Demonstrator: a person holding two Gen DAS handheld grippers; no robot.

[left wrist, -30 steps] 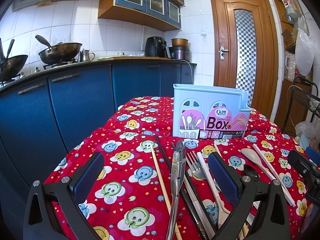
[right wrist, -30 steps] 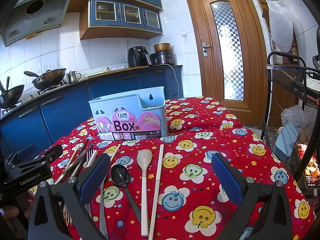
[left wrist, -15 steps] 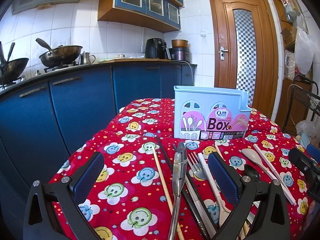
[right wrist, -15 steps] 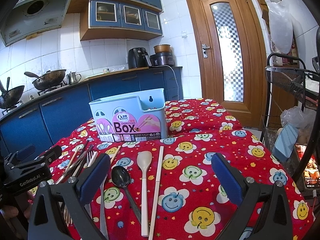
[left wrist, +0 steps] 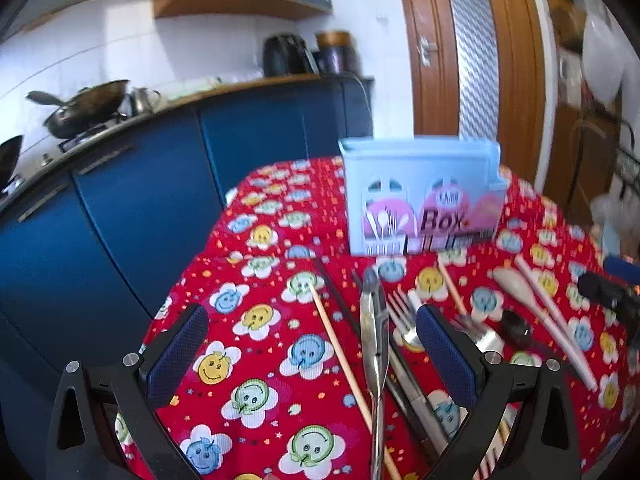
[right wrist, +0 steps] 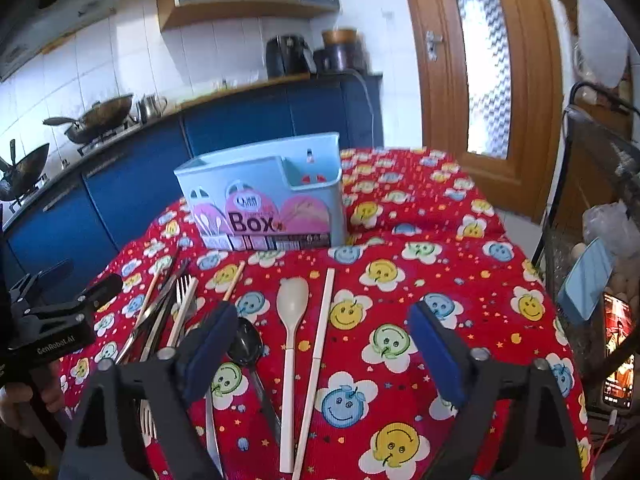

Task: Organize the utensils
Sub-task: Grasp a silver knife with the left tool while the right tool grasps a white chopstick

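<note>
Lying on a table covered in a red smiley-print cloth, the utensils are resting loose in front of a light blue box labelled "Box", which is standing upright toward the far side; working from the left of the left wrist view, the left gripper is hovering above the cloth with its jaws standing wide apart and nothing pressed between the pads; within that gap a wooden chopstick is lying lengthwise, just beside metal tongs, which are pointing toward the box; further right, forks and dark chopsticks are lying bunched together, partly hidden behind the right-hand finger; beyond them a black spoon is sitting near a cream spoon and a pale chopstick; at the far right edge the other gripper is showing only in part. In the right wrist view, the left gripper is being held by a hand at the left edge; the right gripper is hanging over the cloth with its jaws closing, though still well apart and touching nothing; between its fingers the black spoon, the cream spoon and the pale chopstick are lying side by side, untouched; the box is sitting apart from every utensil, and its visible right-hand compartment is holding none.
</note>
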